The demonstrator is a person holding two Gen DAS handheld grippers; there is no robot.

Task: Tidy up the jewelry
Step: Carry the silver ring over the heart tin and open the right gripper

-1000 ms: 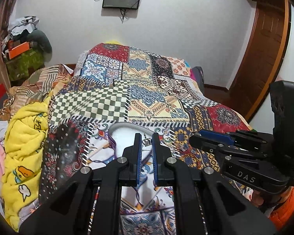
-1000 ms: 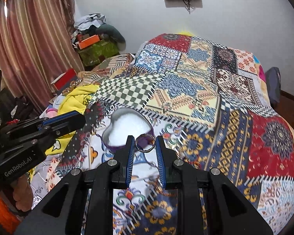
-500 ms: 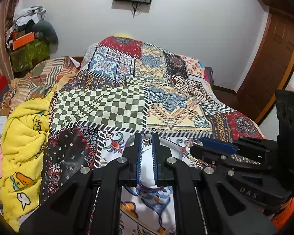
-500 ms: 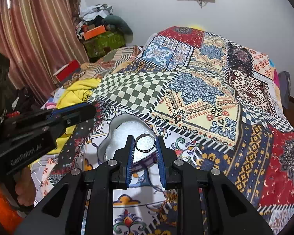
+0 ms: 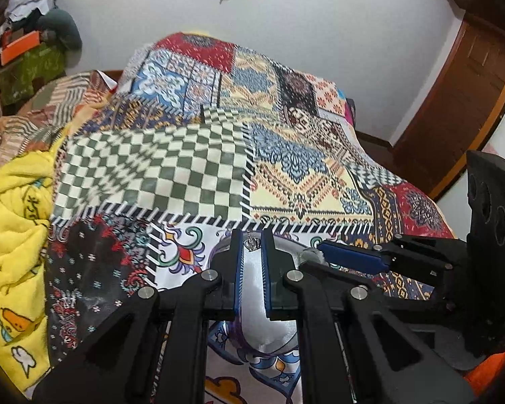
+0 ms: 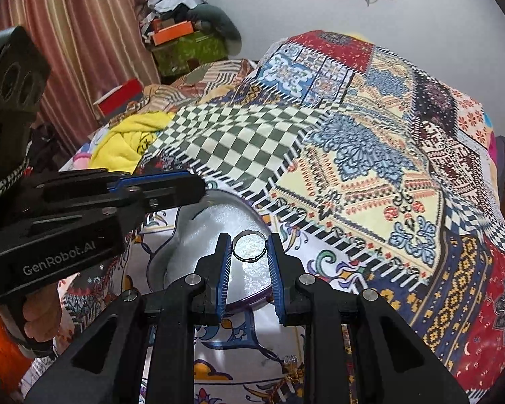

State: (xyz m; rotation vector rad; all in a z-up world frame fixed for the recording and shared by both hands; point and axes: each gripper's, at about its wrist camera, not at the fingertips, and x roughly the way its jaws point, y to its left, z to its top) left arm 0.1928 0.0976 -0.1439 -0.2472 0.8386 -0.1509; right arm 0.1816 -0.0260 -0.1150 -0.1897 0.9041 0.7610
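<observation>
Where the two grippers meet at lower centre of both views, a heart-shaped dish (image 6: 215, 222) with a white padded lining lies on the patchwork bedspread (image 6: 370, 155); nothing is visible inside it. Poised over it, the right gripper (image 6: 249, 249) pinches a plain ring (image 6: 249, 245) between its fingertips. The left gripper (image 5: 251, 244) clamps a small crown-topped ring (image 5: 251, 243). Only the right view shows the person's hand (image 6: 38, 316) at lower left; only the left view shows a wooden door (image 5: 461, 94) at upper right.

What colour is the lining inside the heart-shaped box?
White lining, inside the heart-shaped box; right wrist view shows it best.
</observation>
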